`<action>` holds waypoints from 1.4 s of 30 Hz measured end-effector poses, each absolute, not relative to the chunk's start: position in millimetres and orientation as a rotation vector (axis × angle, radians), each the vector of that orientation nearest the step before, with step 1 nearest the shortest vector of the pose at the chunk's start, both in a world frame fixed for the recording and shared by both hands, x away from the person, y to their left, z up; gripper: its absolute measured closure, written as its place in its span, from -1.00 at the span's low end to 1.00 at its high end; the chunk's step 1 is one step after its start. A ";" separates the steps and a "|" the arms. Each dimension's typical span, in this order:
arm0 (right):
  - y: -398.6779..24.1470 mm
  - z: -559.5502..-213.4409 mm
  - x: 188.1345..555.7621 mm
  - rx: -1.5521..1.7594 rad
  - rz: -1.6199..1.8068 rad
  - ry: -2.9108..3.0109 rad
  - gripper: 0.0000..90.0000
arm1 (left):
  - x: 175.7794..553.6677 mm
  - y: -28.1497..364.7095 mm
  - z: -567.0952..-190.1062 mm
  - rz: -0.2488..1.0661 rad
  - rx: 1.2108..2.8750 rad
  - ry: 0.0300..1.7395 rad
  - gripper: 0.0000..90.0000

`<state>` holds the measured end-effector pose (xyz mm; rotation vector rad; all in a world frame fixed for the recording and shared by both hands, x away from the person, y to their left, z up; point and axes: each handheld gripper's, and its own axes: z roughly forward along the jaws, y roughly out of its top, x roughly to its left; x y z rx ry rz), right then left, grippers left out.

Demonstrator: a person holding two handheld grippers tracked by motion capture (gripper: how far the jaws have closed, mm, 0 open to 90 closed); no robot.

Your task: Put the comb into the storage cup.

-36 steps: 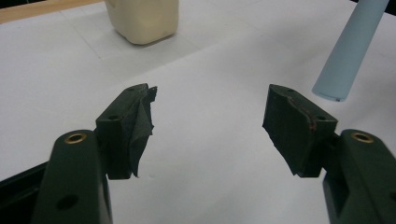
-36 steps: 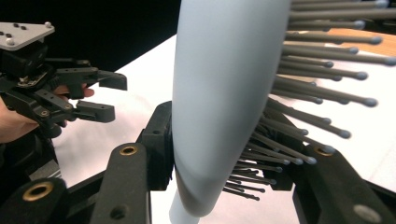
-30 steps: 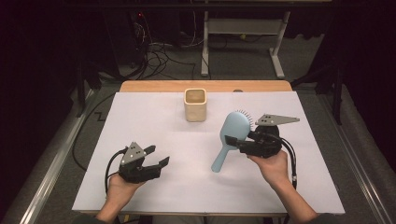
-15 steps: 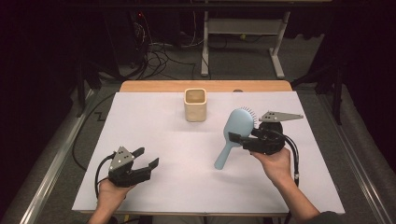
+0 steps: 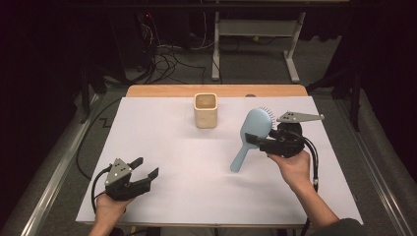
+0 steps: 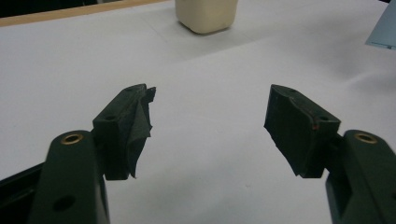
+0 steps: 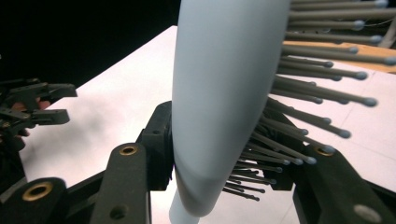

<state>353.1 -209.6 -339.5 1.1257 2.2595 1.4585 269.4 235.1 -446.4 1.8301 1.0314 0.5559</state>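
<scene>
Near edge, left side: left gripper (image 5: 142,174) low over the white table cover (image 5: 196,167), jaws wide apart, nothing between the pads. Bare sheet ahead of it in the left gripper view, cup base beyond.

Near edge, right side: right gripper (image 5: 255,140) clamped on the blue hairbrush (image 5: 252,133), jaws pinching low on the head near where it narrows to the handle. In the right gripper view, smooth back of the brush (image 7: 219,88) against one jaw, bristles (image 7: 308,84) pressed toward the other. Brush lifted clear of the sheet, going by the shadow under it.

Long axis of the brush: diagonal in the high view, handle end pointing down toward the near middle of the table, head up and toward the far right. Handle free, hanging out past the jaws.

Farther off: beige cup (image 5: 205,110), upright, open mouth up, at far centre of the sheet. Lies left of and beyond the brush, apart from it. Right hand clearly the nearer one to the cup; left gripper well apart from both.

Likely hinge of the coming move: handle end toward the cup mouth, axis tipped closer to upright.

Hard to make out: cup interior too dim to read. Exact pad contact among the bristles unclear. Handle tip cut off at the bottom of the right gripper view.
</scene>
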 end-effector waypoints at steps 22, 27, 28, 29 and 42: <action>-206.1 -335.0 377.2 1.153 1.401 2.243 0.20 | 274.2 251.8 -464.3 0.589 1.771 1.119 -0.29; -204.6 -330.5 383.3 1.153 1.396 2.227 0.20 | 273.7 246.7 -466.0 0.598 1.804 1.106 -0.28; -204.2 -329.9 384.6 1.147 1.398 2.223 0.20 | 273.3 246.9 -466.1 0.595 1.805 1.106 -0.28; -203.6 -329.2 385.4 1.154 1.398 2.223 0.20 | 272.9 247.2 -466.1 0.593 1.805 1.105 -0.28; -192.0 -326.6 403.3 1.157 1.378 2.242 0.20 | 271.8 250.3 -466.6 0.577 1.802 1.113 -0.27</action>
